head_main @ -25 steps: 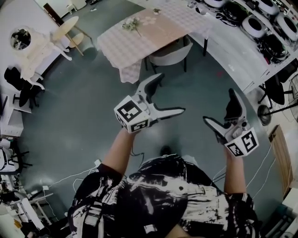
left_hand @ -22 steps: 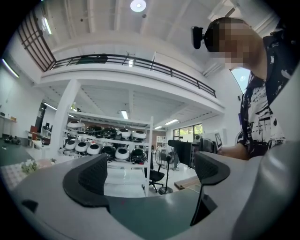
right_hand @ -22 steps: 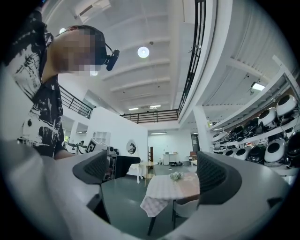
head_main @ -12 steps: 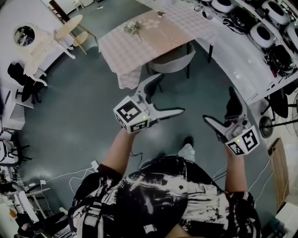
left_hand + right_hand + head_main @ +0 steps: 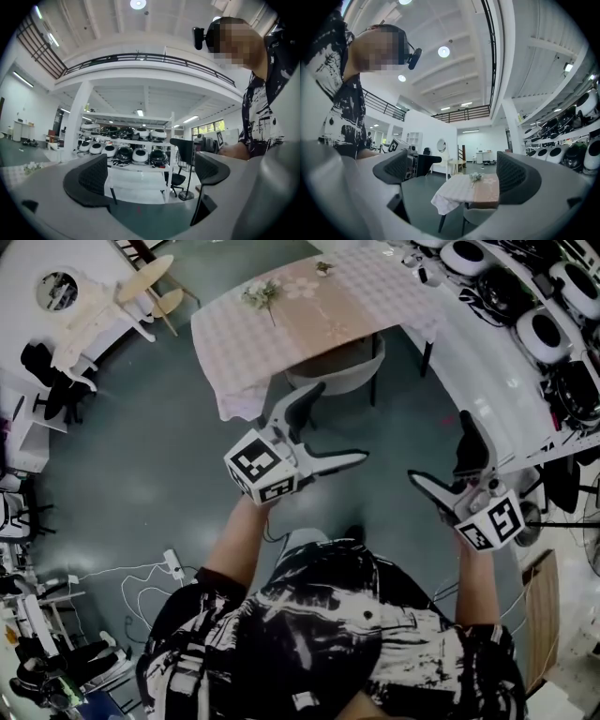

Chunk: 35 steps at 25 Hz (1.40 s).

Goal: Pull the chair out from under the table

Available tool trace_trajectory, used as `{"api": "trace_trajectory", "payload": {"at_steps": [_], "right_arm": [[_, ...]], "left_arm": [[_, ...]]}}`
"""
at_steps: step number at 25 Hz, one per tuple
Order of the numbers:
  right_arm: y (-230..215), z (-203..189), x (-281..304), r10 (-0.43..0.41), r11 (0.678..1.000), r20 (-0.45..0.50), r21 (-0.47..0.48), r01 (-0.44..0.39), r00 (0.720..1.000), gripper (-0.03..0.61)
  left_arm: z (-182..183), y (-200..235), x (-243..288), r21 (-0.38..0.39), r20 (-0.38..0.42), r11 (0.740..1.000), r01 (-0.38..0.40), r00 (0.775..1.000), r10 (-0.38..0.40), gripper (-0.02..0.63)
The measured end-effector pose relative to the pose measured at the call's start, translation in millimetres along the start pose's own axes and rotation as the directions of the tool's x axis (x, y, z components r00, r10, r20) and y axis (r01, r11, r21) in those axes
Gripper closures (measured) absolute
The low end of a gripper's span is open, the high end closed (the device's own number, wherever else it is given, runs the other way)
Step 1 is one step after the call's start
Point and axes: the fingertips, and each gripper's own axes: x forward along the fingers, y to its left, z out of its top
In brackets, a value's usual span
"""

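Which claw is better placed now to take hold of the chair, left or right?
Probably the right claw: its open, empty jaws face the chair tucked under the table. The left claw is open too, but it faces the shelves instead. Both are apart from the chair.

Seat of chair point(image 5: 337, 374), apparently, out of sight under table point(image 5: 234, 341).
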Motion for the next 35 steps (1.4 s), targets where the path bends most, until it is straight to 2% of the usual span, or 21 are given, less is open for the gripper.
{"api": "trace_trajectory", "payload": {"at_steps": [9,13,19,23,27,30,33,35], "right_arm": [[-72,-28,40,0.060,0.998,-0.024,0.032,-0.059,0.998,0.009],[-100,-45,82,0.098,0.995,-0.043,0.023,-0.097,0.994,0.009],[-166,-73,158,0.166,0.986,-0.104,0.040,-0.163,0.981,0.009],[-205,-102,209,0.207,0.978,-0.157,0.072,-0.198,0.966,0.009],[-226,-144,238,0.247,0.967,-0.225,0.121,-0.225,0.942,0.009],[-240,-182,249,0.283,0.958,-0.297,0.138,-0.253,0.912,0.009],[-253,-220,259,0.335,0.942,-0.380,0.121,-0.313,0.862,0.011],[-256,-245,262,0.382,0.921,-0.436,0.101,-0.378,0.815,0.011]], "left_arm": [[-19,67,38,-0.035,-0.012,0.997,-0.069,0.998,0.069,0.046],[-33,117,48,-0.057,-0.007,0.995,-0.083,0.997,0.083,0.046],[-47,205,77,-0.101,0.007,0.989,-0.105,0.994,0.106,0.046],[-58,259,90,-0.111,-0.028,0.987,-0.118,0.993,0.116,0.046],[-83,291,95,-0.066,-0.114,0.986,-0.156,0.982,0.148,0.046],[-109,303,106,-0.018,-0.195,0.986,-0.164,0.968,0.158,0.046],[-141,312,122,0.005,-0.277,0.985,-0.174,0.946,0.168,0.048],[-160,316,130,-0.005,-0.318,0.982,-0.190,0.931,0.178,0.048]]}}
